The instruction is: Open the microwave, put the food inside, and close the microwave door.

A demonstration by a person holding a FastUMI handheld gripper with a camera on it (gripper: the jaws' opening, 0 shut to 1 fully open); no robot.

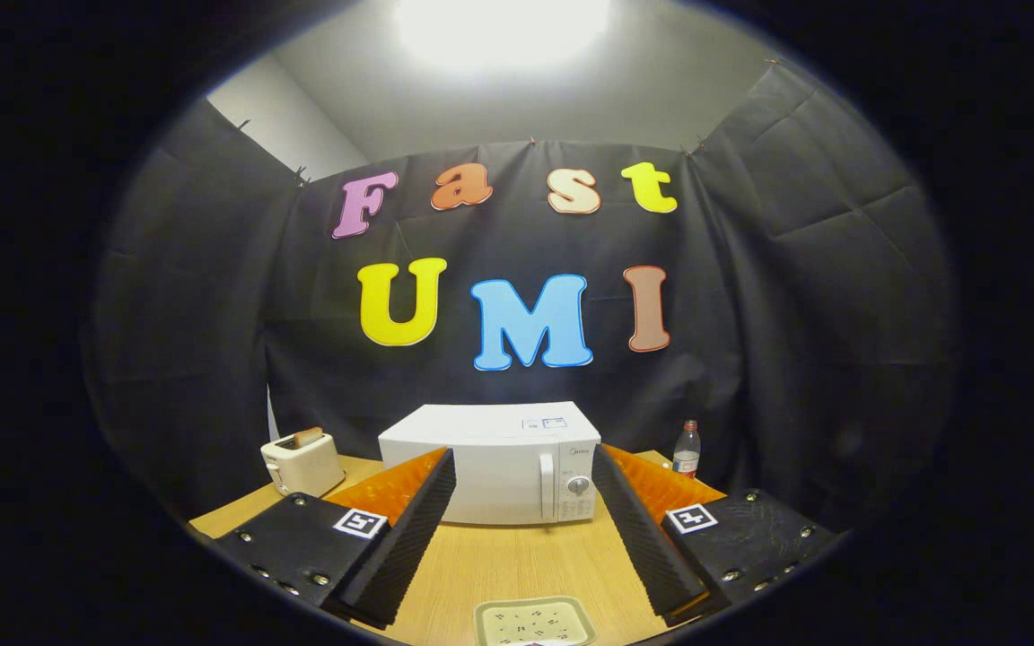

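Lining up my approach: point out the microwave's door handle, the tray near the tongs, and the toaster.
Microwave door handle [547, 485], gripper view: middle of the vertical bar.
Tray [535, 622], gripper view: its patterned centre, between the open tongs.
Toaster [302, 463], gripper view: its front face.

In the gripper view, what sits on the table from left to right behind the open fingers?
Toaster → microwave, door closed → bottle. The gripper is open, with its fingers spread wide and gripping nothing.

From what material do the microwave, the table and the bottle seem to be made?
Microwave: likely painted metal with plastic front; smooth, matte white. Table: wood or wood-look laminate, with pale grain lines. Bottle: probably clear plastic; see-through, with a cap. The open gripper holds nothing.
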